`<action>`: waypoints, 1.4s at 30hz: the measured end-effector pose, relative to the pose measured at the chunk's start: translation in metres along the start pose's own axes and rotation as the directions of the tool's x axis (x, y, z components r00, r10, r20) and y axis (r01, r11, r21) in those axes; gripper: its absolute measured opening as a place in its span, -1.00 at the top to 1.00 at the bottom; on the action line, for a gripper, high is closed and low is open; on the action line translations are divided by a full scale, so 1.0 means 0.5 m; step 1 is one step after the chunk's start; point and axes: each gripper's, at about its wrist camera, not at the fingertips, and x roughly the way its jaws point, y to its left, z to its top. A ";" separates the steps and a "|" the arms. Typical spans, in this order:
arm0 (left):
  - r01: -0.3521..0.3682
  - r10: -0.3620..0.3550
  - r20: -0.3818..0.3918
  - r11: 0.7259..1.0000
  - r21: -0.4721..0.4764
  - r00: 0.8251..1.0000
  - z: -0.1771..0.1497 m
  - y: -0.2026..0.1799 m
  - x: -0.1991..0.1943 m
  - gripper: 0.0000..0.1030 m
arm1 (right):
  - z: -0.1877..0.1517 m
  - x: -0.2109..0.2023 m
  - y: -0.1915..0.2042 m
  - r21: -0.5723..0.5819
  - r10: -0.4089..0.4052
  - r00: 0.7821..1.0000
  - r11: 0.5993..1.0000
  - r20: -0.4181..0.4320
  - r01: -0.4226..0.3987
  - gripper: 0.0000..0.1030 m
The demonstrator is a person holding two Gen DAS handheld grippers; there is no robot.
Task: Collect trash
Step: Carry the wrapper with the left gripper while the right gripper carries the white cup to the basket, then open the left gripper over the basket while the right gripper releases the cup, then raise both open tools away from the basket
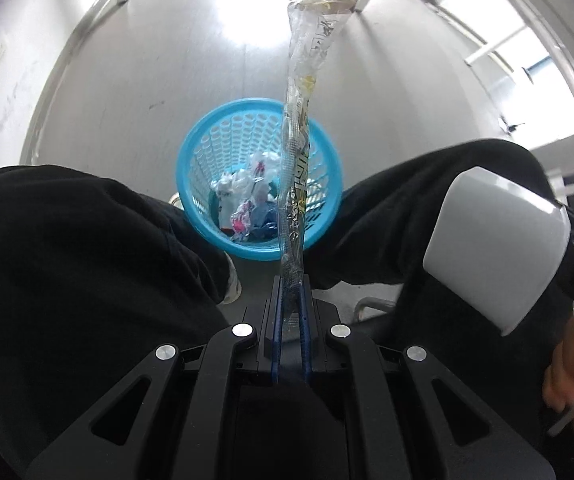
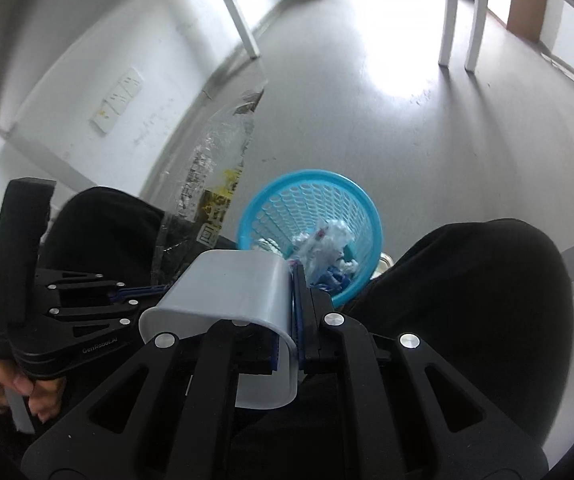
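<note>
While the round blue perforated plastic basket [image 1: 261, 178] is sitting on the grey floor between the person's dark-trousered knees, both pieces of trash are hanging over it, not yet dropped. The left hand-held gripper [image 1: 291, 292] is pinching the near end of a long clear plastic wrapper with yellow and black print [image 1: 301, 128], its jaws narrowed right down onto the film, and the wrapper is reaching out far past the basket's rim. The right hand-held gripper [image 2: 293, 312] is clamping the thin wall of a white plastic cup [image 2: 227, 296], one blue pad inside the rim and one outside, the cup lying just near of the basket and left of the jaws. Crumpled clear, white and pink wrappers [image 1: 247, 200] are already lying in the basket's bottom, so some collecting looks done. What seems left for these two pieces: letting go of the wrapper and the cup over the opening.
</note>
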 end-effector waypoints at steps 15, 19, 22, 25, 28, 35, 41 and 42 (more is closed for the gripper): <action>-0.119 0.087 -0.205 0.981 -0.151 0.975 0.143 0.067 0.206 0.88 | 0.127 0.305 -0.078 0.124 -0.081 0.968 0.986 -0.237 0.113 0.89; -0.129 0.088 -0.254 0.980 -0.150 0.963 0.157 0.073 0.245 0.87 | 0.128 0.369 -0.103 0.168 -0.060 0.947 0.979 -0.314 0.118 0.89; -0.138 0.091 -0.288 0.979 -0.149 0.953 0.154 0.075 0.265 0.87 | 0.128 0.416 -0.118 0.206 -0.029 0.934 0.972 -0.356 0.109 0.89; -0.149 0.099 -0.314 0.979 -0.138 0.944 0.157 0.079 0.287 0.87 | 0.126 0.442 -0.124 0.211 -0.027 0.927 0.971 -0.373 0.113 0.87; -0.152 0.104 -0.328 0.981 -0.123 0.939 0.160 0.073 0.299 0.77 | 0.127 0.458 -0.127 0.213 -0.027 0.924 0.970 -0.382 0.117 0.80; -0.153 0.111 -0.228 0.973 -0.174 0.967 0.172 0.099 0.254 0.43 | 0.129 0.458 -0.146 0.253 0.001 0.930 0.962 -0.369 0.099 0.28; -0.108 0.090 -0.099 0.976 -0.188 0.991 0.163 0.100 0.181 0.38 | 0.132 0.428 -0.135 0.231 0.003 0.936 0.969 -0.352 0.083 0.25; -0.099 0.085 -0.082 0.977 -0.189 0.993 0.161 0.099 0.170 0.38 | 0.131 0.418 -0.128 0.214 -0.001 0.939 0.974 -0.344 0.080 0.25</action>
